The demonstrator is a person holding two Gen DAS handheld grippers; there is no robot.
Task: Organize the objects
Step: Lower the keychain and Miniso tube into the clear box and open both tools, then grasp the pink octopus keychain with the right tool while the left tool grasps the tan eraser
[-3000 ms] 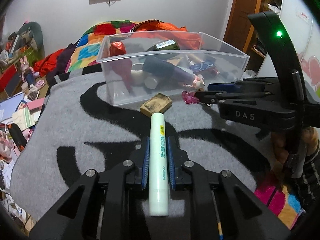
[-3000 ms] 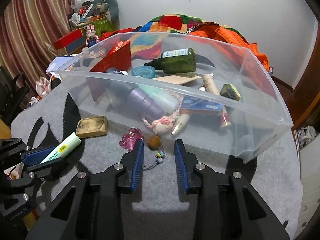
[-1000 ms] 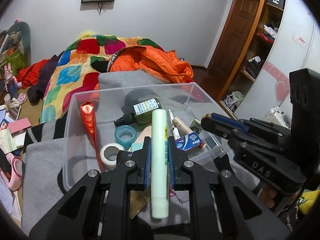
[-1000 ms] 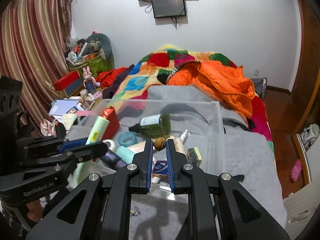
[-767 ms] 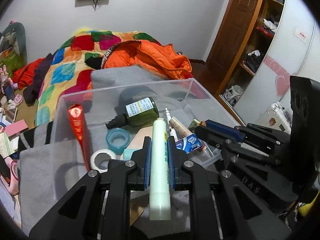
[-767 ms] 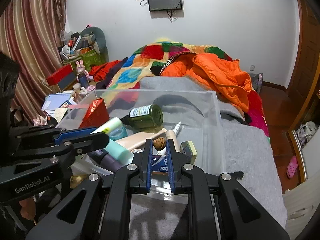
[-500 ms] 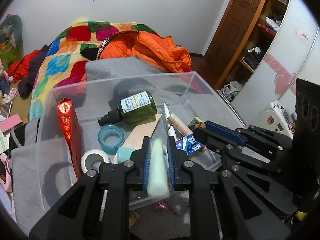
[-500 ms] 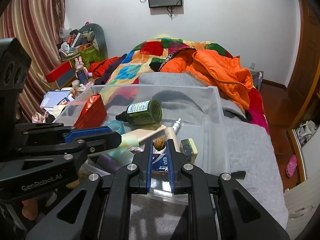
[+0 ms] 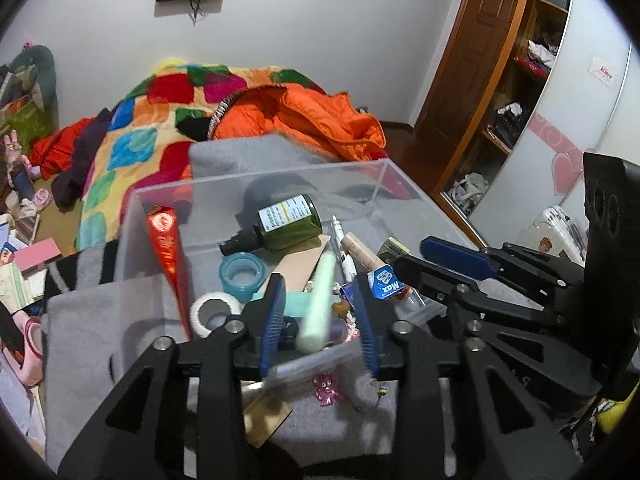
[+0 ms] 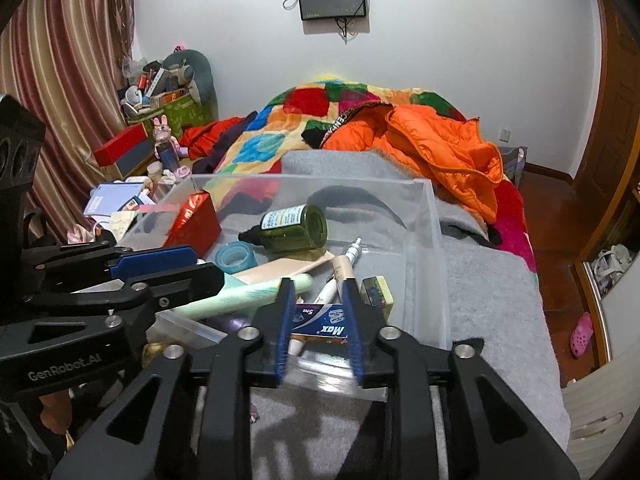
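Observation:
A clear plastic bin (image 9: 256, 176) (image 10: 436, 224) on the grey blanket holds a green bottle (image 9: 288, 224) (image 10: 294, 228), tape rolls, a red pack and tubes. My left gripper (image 9: 318, 316) is open above the bin's near edge; the pale green tube (image 9: 318, 304) (image 10: 244, 294) is blurred between its fingers, dropping loose into the bin. My right gripper (image 10: 318, 322) is open over the bin above a blue Max box (image 10: 320, 322). A small brown nut (image 9: 341, 307) lies among the things in the bin.
A tan block (image 9: 266, 414) and a pink charm (image 9: 326, 388) lie on the blanket (image 10: 492, 292) in front of the bin. A bed with a patchwork quilt and orange jacket (image 10: 436, 144) lies behind. Clutter sits at the left, wardrobe at the right.
Both grippers opened over the bin. The left one let go of the green tube, which tips and falls. The right one released the brown nut, which is gone from its fingers.

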